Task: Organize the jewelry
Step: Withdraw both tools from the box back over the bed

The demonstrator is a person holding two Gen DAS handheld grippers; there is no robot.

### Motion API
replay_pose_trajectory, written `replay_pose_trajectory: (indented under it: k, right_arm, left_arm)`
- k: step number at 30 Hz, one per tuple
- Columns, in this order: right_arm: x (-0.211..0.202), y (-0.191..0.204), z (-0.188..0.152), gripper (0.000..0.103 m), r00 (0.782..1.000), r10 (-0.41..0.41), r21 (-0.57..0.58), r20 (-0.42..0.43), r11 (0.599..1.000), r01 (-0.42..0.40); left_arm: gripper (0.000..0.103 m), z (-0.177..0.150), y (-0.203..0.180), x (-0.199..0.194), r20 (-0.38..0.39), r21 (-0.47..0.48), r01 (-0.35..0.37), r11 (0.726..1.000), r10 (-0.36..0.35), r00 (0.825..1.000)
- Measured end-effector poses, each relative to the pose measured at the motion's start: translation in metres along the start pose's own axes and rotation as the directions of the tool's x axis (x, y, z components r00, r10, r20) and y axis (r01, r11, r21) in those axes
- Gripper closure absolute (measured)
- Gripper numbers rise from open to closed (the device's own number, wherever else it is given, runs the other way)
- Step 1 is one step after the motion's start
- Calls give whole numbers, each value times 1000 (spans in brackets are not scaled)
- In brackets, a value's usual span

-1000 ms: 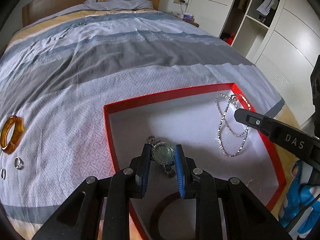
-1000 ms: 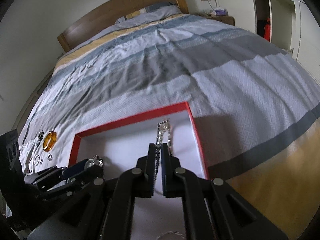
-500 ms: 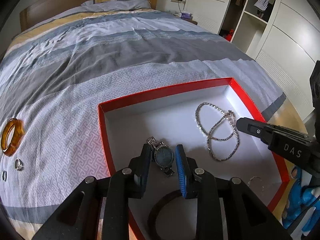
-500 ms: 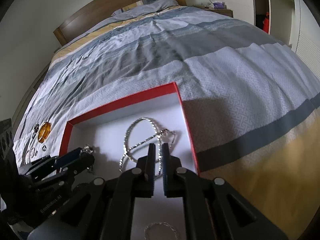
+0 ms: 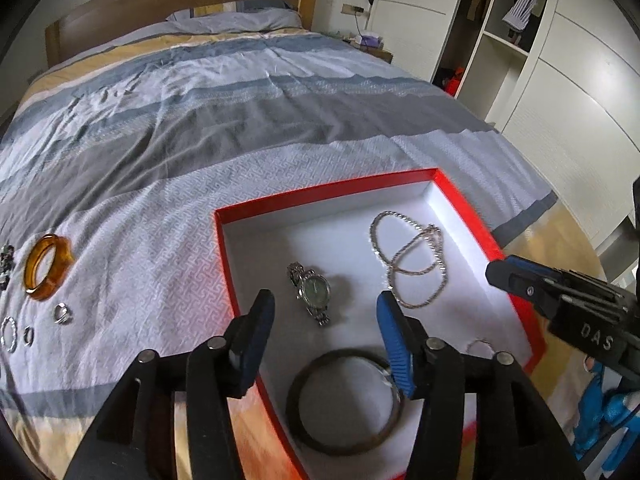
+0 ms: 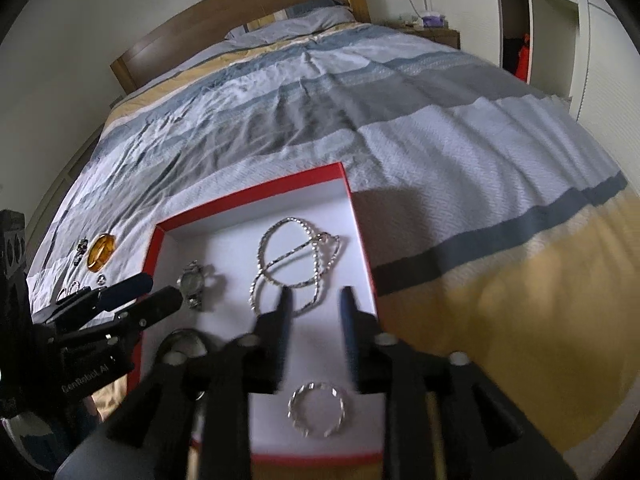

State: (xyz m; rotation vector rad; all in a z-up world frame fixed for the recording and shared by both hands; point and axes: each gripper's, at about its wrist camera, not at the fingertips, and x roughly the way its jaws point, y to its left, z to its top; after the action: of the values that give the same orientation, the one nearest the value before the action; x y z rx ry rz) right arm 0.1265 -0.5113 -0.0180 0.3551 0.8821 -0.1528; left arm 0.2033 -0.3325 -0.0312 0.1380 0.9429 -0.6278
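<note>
Striped bedspread point(image 5: 240, 128), wooden headboard point(image 5: 160, 4), white wardrobe point(image 5: 580, 92), red box point(image 5: 320, 196).

Left gripper point(image 5: 325, 320): jaws opening, nothing between pads, angled downward. Right gripper point(image 6: 316, 316): jaws opening, empty, angled downward, beside left.

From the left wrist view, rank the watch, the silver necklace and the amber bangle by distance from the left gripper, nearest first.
1. Watch: in the red box, just ahead of the opening left gripper.
2. Silver necklace: in the box, farther right.
3. Amber bangle: on the bedspread, far left.
</note>
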Motion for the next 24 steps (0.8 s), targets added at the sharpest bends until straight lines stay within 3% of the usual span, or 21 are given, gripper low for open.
replay_pose_trajectory:
  k: [7,14,24]
  right_arm:
    - [-42,12,-19,68,1000,-3,-14,25,1000,4]
    - [-82,25,-40,61,998,-5,-1,62,1000,5]
    - [-138,53,-70,52,992,9,-9,123,1000,-8]
  left_arm:
    - [39,-16,-4,-49,46,-25,-55,998,56,997]
    - [24,-41,0,-105,102,-59,-140,988,146,984]
    - [17,-78,15,-177,170,-112,-201,973,218,961]
